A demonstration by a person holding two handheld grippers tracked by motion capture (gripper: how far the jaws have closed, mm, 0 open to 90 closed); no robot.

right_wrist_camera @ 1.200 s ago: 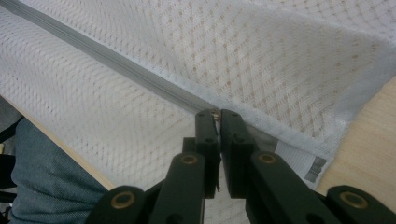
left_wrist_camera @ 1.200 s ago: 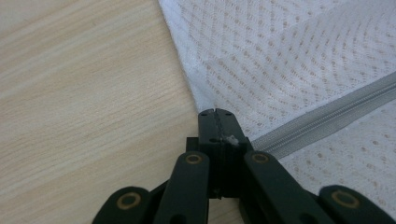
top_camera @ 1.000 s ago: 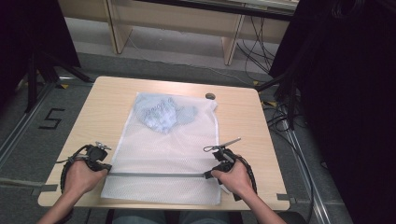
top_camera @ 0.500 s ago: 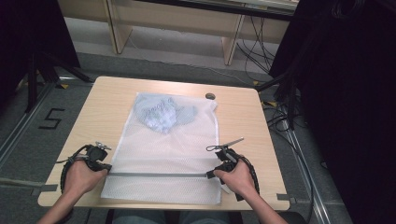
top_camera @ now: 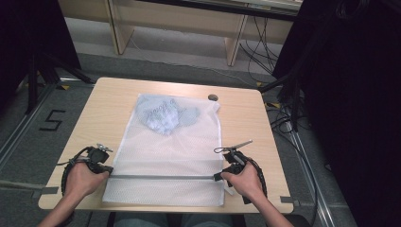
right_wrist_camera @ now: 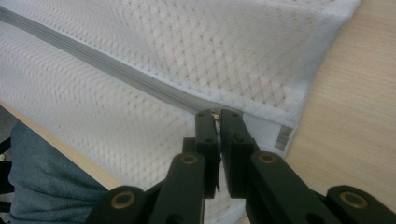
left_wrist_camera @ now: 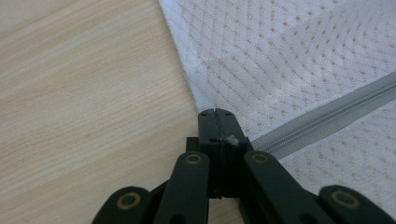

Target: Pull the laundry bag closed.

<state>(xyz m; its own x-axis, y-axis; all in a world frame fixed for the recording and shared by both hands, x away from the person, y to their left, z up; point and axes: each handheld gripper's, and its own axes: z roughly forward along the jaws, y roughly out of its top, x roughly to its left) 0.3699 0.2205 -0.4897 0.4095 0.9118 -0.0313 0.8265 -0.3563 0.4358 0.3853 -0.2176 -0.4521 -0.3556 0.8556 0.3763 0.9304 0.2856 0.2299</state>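
We find a white mesh bag (top_camera: pixel 165 161) lying flat at the centre of the wooden table (top_camera: pixel 246 127), a blue garment (top_camera: pixel 163 113) inside its upper part. Low in the frame, the grey zipper (top_camera: pixel 161 177) runs straight across it. The left gripper (top_camera: pixel 108 170) is clamped on the zipper's left end; the right gripper (top_camera: pixel 216 178) is closed on the zipper pull (right_wrist_camera: pixel 215 113) at its right end.
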